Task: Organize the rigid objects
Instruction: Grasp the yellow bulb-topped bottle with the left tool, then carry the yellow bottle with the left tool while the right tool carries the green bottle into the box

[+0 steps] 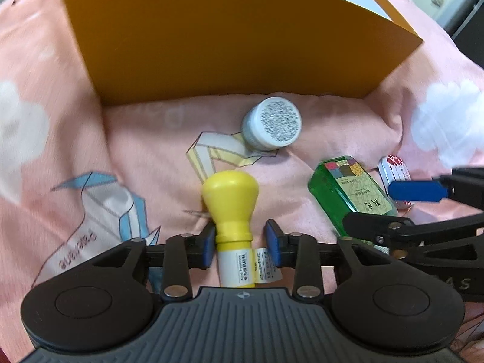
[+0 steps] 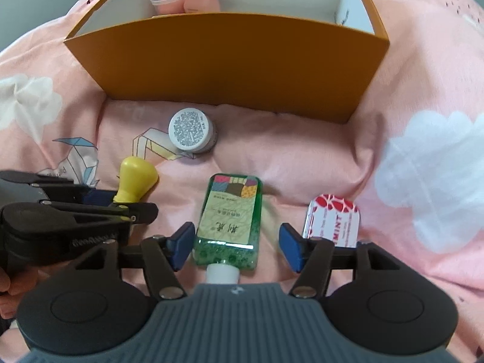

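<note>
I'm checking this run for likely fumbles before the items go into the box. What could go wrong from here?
The left tool straddles the yellow bottle with a gap at one pad, so it may slip. The right tool hasn't closed on the green bottle. The two tools sit close and could collide.

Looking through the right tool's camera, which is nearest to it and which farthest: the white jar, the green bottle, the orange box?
1. Green bottle, lying between the right tool's fingers.
2. White jar, farther out, slightly left.
3. Orange box, at the back.
</note>
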Available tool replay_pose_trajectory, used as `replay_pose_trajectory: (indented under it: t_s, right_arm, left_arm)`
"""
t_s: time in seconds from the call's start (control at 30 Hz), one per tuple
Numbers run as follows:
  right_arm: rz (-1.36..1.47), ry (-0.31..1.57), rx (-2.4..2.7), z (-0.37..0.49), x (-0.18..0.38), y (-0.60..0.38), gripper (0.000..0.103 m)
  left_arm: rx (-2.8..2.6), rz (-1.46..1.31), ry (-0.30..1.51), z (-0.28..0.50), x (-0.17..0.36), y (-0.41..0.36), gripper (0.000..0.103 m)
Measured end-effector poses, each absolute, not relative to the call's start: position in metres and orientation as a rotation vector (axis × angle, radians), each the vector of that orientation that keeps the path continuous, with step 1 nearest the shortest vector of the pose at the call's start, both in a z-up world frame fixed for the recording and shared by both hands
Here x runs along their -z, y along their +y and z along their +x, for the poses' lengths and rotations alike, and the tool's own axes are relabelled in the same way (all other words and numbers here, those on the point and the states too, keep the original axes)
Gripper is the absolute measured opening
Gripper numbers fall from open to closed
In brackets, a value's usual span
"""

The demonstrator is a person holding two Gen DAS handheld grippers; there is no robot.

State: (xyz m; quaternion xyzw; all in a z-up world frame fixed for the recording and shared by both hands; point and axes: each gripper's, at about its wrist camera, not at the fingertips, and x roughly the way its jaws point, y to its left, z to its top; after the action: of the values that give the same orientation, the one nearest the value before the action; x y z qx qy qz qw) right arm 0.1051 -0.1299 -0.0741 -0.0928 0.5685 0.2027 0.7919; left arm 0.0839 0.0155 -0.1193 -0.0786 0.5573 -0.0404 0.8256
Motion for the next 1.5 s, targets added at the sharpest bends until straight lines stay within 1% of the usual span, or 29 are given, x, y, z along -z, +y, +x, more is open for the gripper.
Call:
replay_pose_trajectory:
  t_s: [0.1, 0.2, 0.3, 0.33, 0.37, 0.5, 0.63, 0.73, 0.77, 0.83, 1.03, 1.5]
  right_arm:
    - [-0.251, 1.201, -0.443, 0.104, 0.077, -0.121, 0.059]
    - [-0.246, 1.206, -0.446, 0.105, 0.078, -0.122, 0.059]
    - [-0.202, 1.219, -0.450, 0.108, 0.080, -0.127, 0.053]
    - [-0.188, 1.219, -0.455, 0.108, 0.081, -0.127, 0.048]
    - [-0.185, 1.217, -0.458, 0.108, 0.080, -0.127, 0.047]
    - [-0.191, 1.218, -0.454, 0.108, 0.081, -0.125, 0.050]
    - [-0.141, 1.231, -0.452, 0.113, 0.084, -0.130, 0.051]
    - [-0.061, 1.238, -0.440, 0.120, 0.084, -0.138, 0.051]
    - [-0.044, 1.242, -0.438, 0.122, 0.085, -0.139, 0.051]
    - [-0.021, 1.260, -0.444, 0.125, 0.088, -0.139, 0.047]
    - [0.018, 1.257, -0.437, 0.125, 0.086, -0.142, 0.046]
    - [0.025, 1.102, -0.452, 0.119, 0.044, -0.147, 0.045]
  left_arm:
    - [0.093, -0.191, 1.177, 0.084, 0.120, 0.019, 0.046]
    - [0.115, -0.264, 1.157, 0.081, 0.119, 0.030, 0.053]
    - [0.129, -0.308, 1.140, 0.080, 0.119, 0.035, 0.053]
    - [0.132, -0.311, 1.134, 0.080, 0.118, 0.036, 0.053]
    - [0.133, -0.310, 1.130, 0.079, 0.117, 0.038, 0.053]
    - [0.113, -0.298, 1.130, 0.083, 0.118, 0.034, 0.054]
    - [0.074, -0.327, 1.110, 0.086, 0.117, 0.037, 0.053]
    - [0.057, -0.341, 1.106, 0.085, 0.115, 0.043, 0.047]
    - [0.051, -0.339, 1.111, 0.086, 0.115, 0.045, 0.041]
    - [0.050, -0.334, 1.113, 0.087, 0.116, 0.044, 0.041]
    - [0.068, -0.322, 1.095, 0.082, 0.107, 0.042, 0.040]
    - [0.104, -0.274, 0.983, 0.075, 0.062, 0.031, 0.038]
